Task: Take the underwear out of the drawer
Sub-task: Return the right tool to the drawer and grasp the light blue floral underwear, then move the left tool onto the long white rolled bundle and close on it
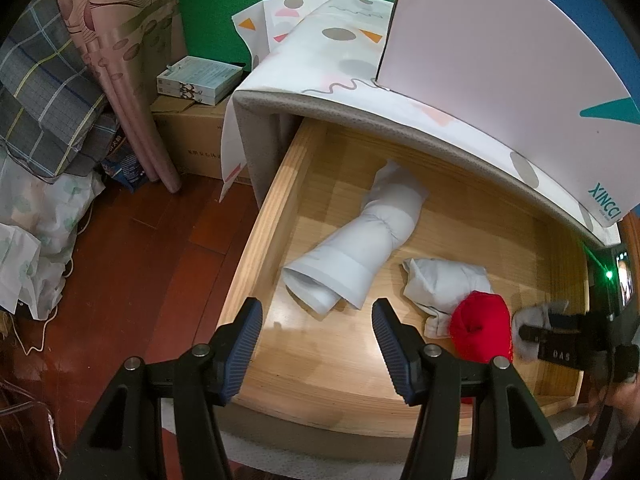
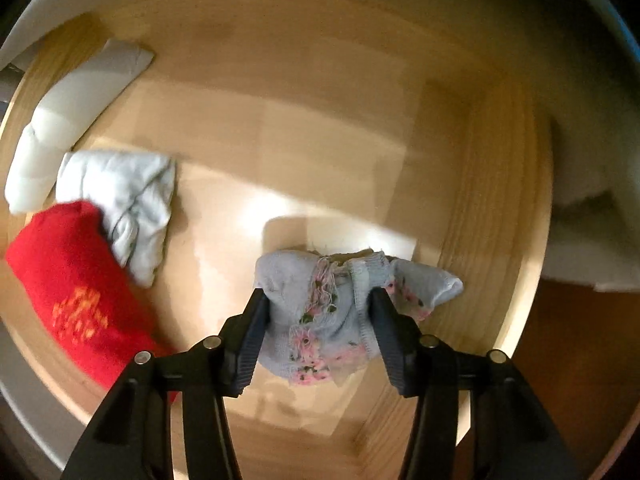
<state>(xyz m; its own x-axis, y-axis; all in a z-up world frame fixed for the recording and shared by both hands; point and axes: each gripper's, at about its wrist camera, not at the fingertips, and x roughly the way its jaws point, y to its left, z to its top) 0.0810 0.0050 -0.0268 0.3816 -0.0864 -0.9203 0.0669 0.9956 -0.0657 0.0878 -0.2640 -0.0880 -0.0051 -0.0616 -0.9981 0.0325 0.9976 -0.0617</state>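
Note:
The wooden drawer stands pulled out. In the right wrist view my right gripper points down into the drawer, and its pads press both sides of a pale blue underwear piece with pink flowers. From the left wrist view, that gripper holds the same greyish bundle at the drawer's right end. My left gripper hangs open over the drawer's front, holding nothing. A white rolled garment, a crumpled white cloth and a red garment lie inside.
A white box marked XINCCI sits on the patterned cloth covering the cabinet top. To the left, on the dark wood floor, are a cardboard box with books, rolled pink mats and plaid bedding.

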